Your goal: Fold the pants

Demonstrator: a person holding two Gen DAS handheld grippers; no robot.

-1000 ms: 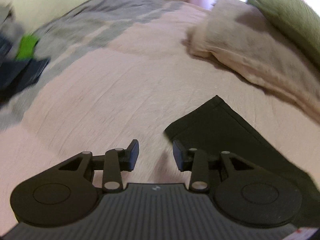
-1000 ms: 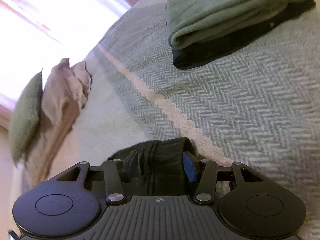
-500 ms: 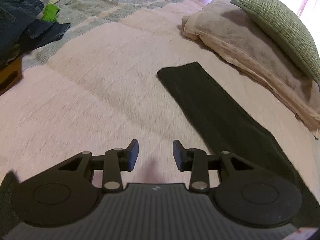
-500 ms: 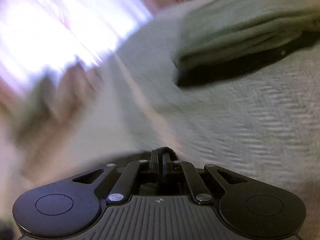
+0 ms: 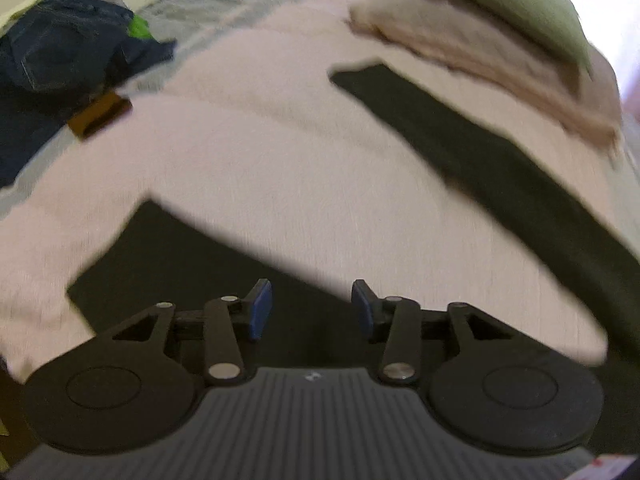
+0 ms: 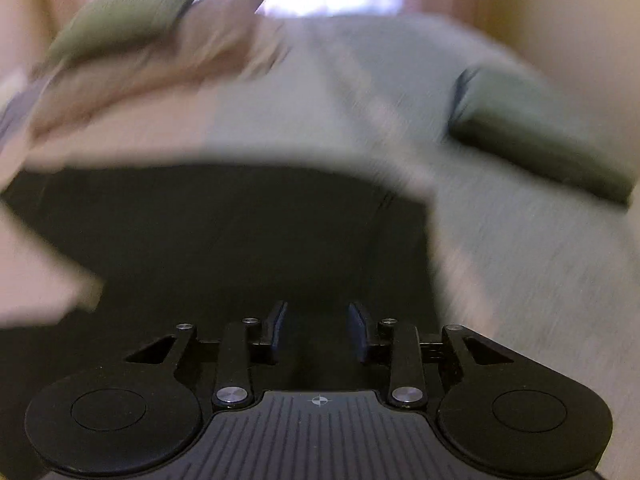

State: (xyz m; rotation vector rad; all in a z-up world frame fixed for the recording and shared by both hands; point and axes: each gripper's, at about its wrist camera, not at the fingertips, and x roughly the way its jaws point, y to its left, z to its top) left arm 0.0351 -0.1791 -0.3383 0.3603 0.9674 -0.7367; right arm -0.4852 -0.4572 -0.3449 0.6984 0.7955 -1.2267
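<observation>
Black pants (image 5: 480, 168) lie spread flat on the pale pink bedspread (image 5: 280, 168), their two legs forming a V. In the left wrist view one leg runs to the far right and the other leg (image 5: 168, 264) lies near, under my left gripper (image 5: 312, 306). That gripper is open and holds nothing. The right wrist view is blurred by motion. It shows the wide waist end of the pants (image 6: 224, 232) just ahead of and beneath my right gripper (image 6: 318, 328), which is open with nothing between its fingers.
A heap of blue jeans (image 5: 60, 60) with a green item lies at the far left, a brown object (image 5: 100, 116) beside it. A beige pillow (image 5: 480, 48) and a green cushion (image 5: 520, 4) sit at the far right. Folded green clothes (image 6: 540, 128) rest on the grey-green blanket.
My right gripper was shut on the pants' waist half a second ago and has let go and opened. Both grippers have pulled back, so more of the spread pants shows.
</observation>
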